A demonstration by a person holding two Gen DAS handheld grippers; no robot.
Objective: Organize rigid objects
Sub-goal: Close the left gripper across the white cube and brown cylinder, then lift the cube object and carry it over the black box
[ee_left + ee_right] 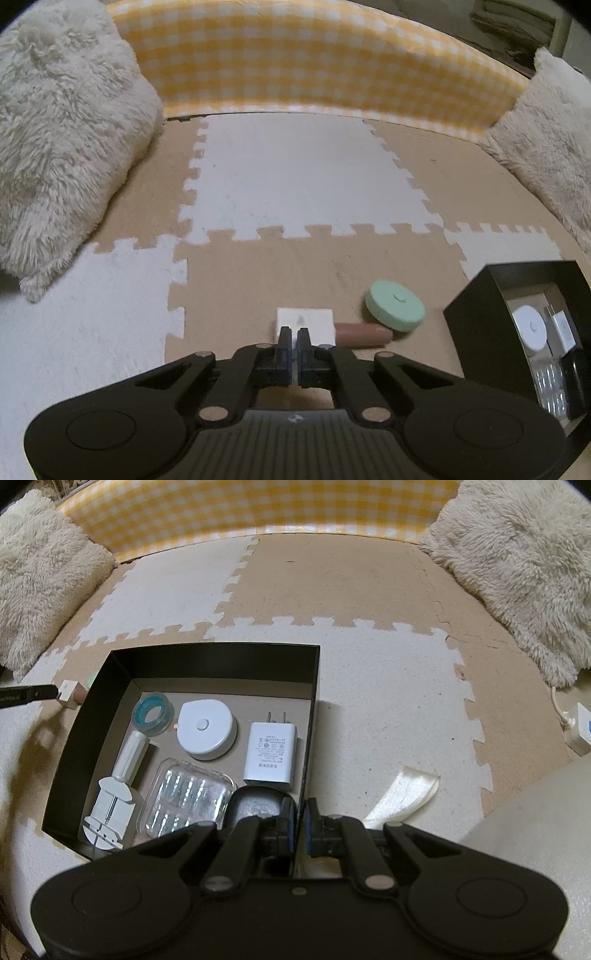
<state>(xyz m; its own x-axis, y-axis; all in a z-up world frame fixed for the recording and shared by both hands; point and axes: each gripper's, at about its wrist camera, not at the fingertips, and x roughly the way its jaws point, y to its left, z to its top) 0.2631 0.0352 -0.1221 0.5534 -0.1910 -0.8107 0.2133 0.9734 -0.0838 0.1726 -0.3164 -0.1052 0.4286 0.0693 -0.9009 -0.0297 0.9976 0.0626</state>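
Note:
My left gripper (294, 332) is shut on a small white block (314, 319) that rests on the foam mat. A brown cylinder (364, 335) lies just right of the block, and a mint-green disc (394, 303) leans over the cylinder's far end. The open black box (476, 325) stands to the right. My right gripper (300, 806) is shut on the black box's right wall (312, 709), near the front corner. The box holds a white round device (205, 728), a white charger (270, 755), a teal ring (153, 710), a clear case (188, 801) and a white tool (114, 801).
Fluffy cream cushions (62, 147) (517, 565) flank the tan and white puzzle mat (295, 177). A yellow checked panel (314, 62) closes the back. A white ribbon (402, 794) lies right of the box, and a white plug with a cable (580, 731) sits at the far right.

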